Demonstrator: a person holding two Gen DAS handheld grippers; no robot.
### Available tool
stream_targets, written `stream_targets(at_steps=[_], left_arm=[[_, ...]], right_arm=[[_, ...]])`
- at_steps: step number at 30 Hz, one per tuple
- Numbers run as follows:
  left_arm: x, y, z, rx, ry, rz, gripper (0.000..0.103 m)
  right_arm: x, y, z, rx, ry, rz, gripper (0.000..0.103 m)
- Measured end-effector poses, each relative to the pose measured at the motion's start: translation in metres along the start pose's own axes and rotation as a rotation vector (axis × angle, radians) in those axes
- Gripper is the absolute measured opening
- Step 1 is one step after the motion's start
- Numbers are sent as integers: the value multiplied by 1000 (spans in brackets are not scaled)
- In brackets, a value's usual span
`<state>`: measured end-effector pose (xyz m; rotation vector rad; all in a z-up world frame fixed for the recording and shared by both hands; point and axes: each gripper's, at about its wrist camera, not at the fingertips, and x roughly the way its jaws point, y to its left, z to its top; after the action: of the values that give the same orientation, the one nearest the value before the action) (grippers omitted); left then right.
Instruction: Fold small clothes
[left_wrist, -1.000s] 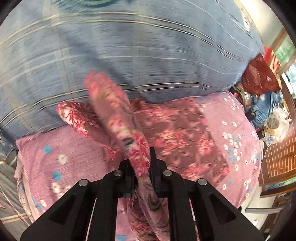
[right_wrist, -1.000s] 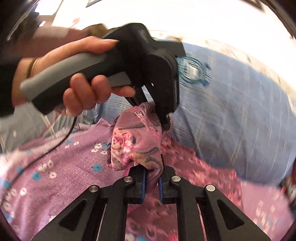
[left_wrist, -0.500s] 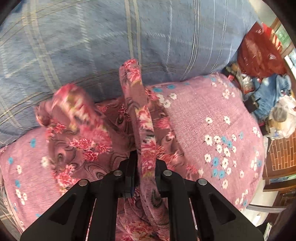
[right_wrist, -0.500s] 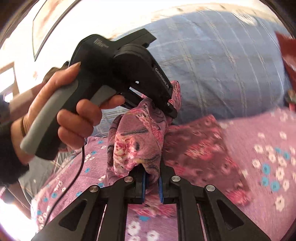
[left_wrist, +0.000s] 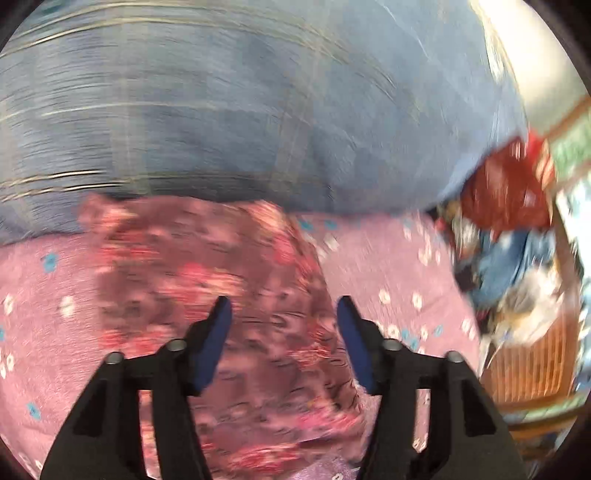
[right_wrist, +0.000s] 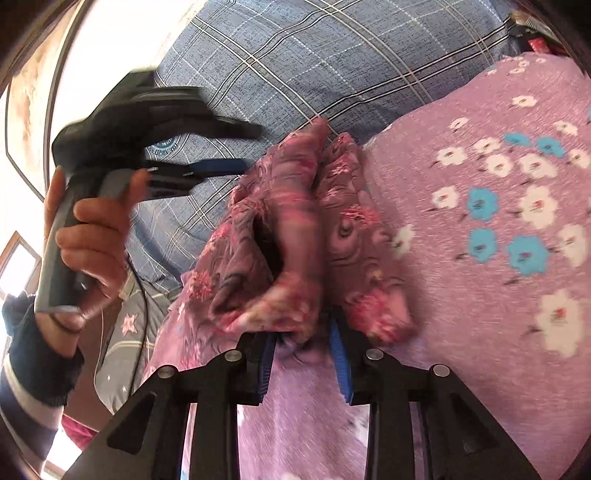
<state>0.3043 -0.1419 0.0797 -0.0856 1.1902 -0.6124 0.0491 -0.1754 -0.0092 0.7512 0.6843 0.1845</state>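
A small pink-and-maroon floral garment (left_wrist: 229, 295) lies on the purple flowered bedsheet (left_wrist: 399, 273), blurred by motion in the left wrist view. My left gripper (left_wrist: 282, 310) is open above it and holds nothing. In the right wrist view the garment (right_wrist: 295, 236) is bunched in folds against the sheet (right_wrist: 480, 258). My right gripper (right_wrist: 304, 332) has its jaws parted with the garment's near edge lying between them. The left gripper (right_wrist: 240, 147) shows there too, open, to the left of the garment.
A large blue plaid pillow (left_wrist: 240, 103) lies behind the garment; it also shows in the right wrist view (right_wrist: 314, 59). Red and blue clothes (left_wrist: 509, 221) are piled past the bed's right edge, next to a woven basket (left_wrist: 528, 365).
Both grippers were shut on the garment and held it up. Now the left has opened and let go, the right jaws have parted, and the garment has dropped onto the sheet.
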Motion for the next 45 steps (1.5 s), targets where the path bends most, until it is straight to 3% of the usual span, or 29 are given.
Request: stream_targets(at_steps=[3, 4, 6, 10, 15, 16, 17, 18, 20, 22, 23, 26, 31, 34, 37, 39, 42, 43, 45], left_arm=[[-8, 45, -14, -44, -14, 57, 61], [-5, 59, -21, -66, -8, 82, 61], [6, 81, -34, -126, 18, 81, 61], [20, 115, -59, -244, 42, 17, 61], [13, 120, -64, -258, 28, -18, 61], [7, 122, -64, -259, 23, -23, 61], [0, 124, -64, -260, 7, -41, 61], [-7, 124, -64, -258, -19, -62, 61], [-22, 132, -65, -252, -58, -59, 64], [-17, 133, -64, -245, -63, -10, 66], [-9, 131, -64, -242, -49, 24, 66], [13, 120, -69, -208, 8, 76, 66], [0, 106, -82, -143, -33, 130, 66], [-11, 96, -93, -113, -44, 144, 66], [-18, 85, -105, -87, -56, 171, 66], [-22, 81, -113, -86, -56, 180, 66], [-29, 84, -116, -95, -56, 173, 66], [-30, 76, -112, -92, -58, 180, 66], [-30, 74, -118, -77, -62, 197, 66]], right_arm=[[-31, -2, 17, 21, -125, -3, 36], [-39, -3, 30, 36, -171, -11, 43], [-35, -2, 61, 46, -188, -5, 48], [35, 16, 122, 34, -19, 68, 50], [131, 34, 144, -16, 188, -60, 50], [145, 35, 144, -23, 253, -75, 44], [151, 39, 143, -59, 274, -105, 12], [145, 47, 145, -115, 242, -106, 6], [116, 51, 145, -136, 144, -32, 4], [92, 36, 147, -83, 53, -13, 4], [93, 23, 149, -52, 51, -43, 4], [120, -12, 136, -12, 174, -186, 4], [85, -9, 128, -1, 116, -101, 12], [59, -5, 114, -9, 136, -35, 16], [36, -9, 100, 9, 153, 40, 30], [35, -5, 86, 15, 195, 58, 34], [37, 1, 79, -42, 236, 6, 29], [33, 9, 78, -76, 215, 0, 15], [15, 23, 79, -130, 137, 11, 11]])
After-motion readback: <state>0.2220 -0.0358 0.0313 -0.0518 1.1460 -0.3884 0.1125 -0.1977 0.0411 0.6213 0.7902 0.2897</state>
